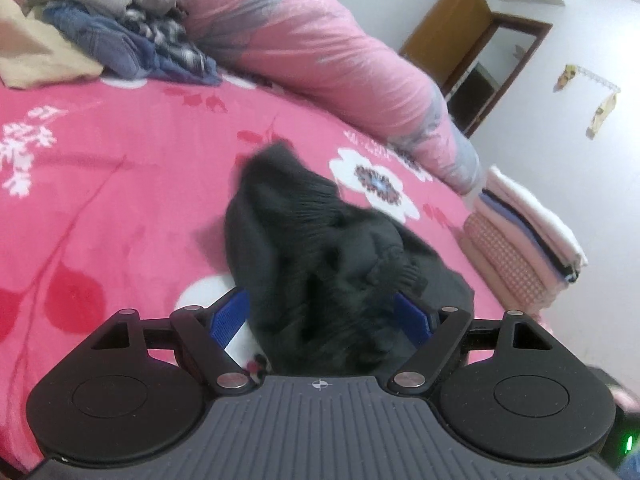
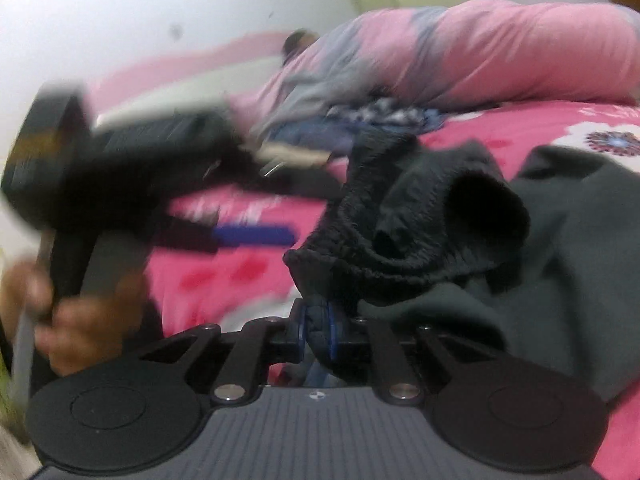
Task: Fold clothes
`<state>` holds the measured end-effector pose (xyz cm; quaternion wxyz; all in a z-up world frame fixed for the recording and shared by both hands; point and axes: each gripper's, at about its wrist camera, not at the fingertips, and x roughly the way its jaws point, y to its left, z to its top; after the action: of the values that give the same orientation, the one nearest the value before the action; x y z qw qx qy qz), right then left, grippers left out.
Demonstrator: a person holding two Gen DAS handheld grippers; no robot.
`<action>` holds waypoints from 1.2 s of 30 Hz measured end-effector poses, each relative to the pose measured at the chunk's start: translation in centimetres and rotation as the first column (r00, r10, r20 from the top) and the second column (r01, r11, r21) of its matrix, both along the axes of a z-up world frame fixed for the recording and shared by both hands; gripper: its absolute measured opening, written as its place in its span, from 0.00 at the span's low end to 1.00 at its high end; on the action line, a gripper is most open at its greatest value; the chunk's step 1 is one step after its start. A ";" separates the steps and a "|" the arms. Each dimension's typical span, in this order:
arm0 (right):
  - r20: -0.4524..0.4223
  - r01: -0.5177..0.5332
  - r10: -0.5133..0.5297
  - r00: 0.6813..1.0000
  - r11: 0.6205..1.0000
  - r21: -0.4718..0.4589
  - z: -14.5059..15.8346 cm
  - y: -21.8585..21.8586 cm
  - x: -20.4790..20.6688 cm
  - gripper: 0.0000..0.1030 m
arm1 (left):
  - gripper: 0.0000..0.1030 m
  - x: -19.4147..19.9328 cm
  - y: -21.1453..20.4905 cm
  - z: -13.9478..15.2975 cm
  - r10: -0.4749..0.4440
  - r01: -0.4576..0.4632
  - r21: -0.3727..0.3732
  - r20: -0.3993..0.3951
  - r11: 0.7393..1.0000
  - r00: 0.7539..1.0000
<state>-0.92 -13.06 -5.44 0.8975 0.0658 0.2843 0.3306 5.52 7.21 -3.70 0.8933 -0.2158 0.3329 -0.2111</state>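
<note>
Pink floral bed: dark garment bunched between the left gripper's spread fingers, its cuff pinched in the clenched right gripper.

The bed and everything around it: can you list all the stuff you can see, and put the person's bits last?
Dark garment: one, black and dark grey, bunched on the bed in front of both claws.
Bedsheet: one, bright pink with white and red flowers, covering the bed.
Quilt: one, pink and grey, rolled along the far side.
Unfolded clothes pile: one heap, grey, blue, checked and cream, at the far corner.
Folded stack: one, pink, white and blue, at the bed edge.
Door: one, brown, in the wall.
Left claw: blue pads spread, dark cloth between them.
Right claw: shut on the dark cloth.
Hand: one, blurred, holding the left claw's handle.
</note>
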 end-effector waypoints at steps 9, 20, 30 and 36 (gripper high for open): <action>0.053 0.072 -0.072 0.996 0.997 0.014 3.2 -5.7 -3.0 0.40 | 0.78 0.0 1.3 -2.4 0.030 -0.029 0.016 -0.063 0.999 0.998; -0.121 0.231 -0.214 0.969 0.961 0.149 4.9 -8.0 7.7 0.52 | 0.78 -0.4 3.6 -3.1 0.095 -0.097 -0.023 -0.068 0.995 0.993; -0.277 0.123 -0.065 0.959 0.972 0.200 3.5 -6.8 8.1 0.07 | 0.78 -0.1 4.5 -3.8 0.122 -0.123 -0.010 -0.069 0.992 0.990; -0.315 0.133 -0.034 0.949 0.945 0.299 4.0 -8.9 1.9 0.07 | 0.78 -1.0 4.4 -2.8 0.122 -0.122 0.015 -0.027 0.992 0.992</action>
<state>0.94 -22.01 -1.41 0.8339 0.2714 0.3597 0.3188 4.51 11.63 -6.52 0.9012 -0.2329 0.3329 -0.1510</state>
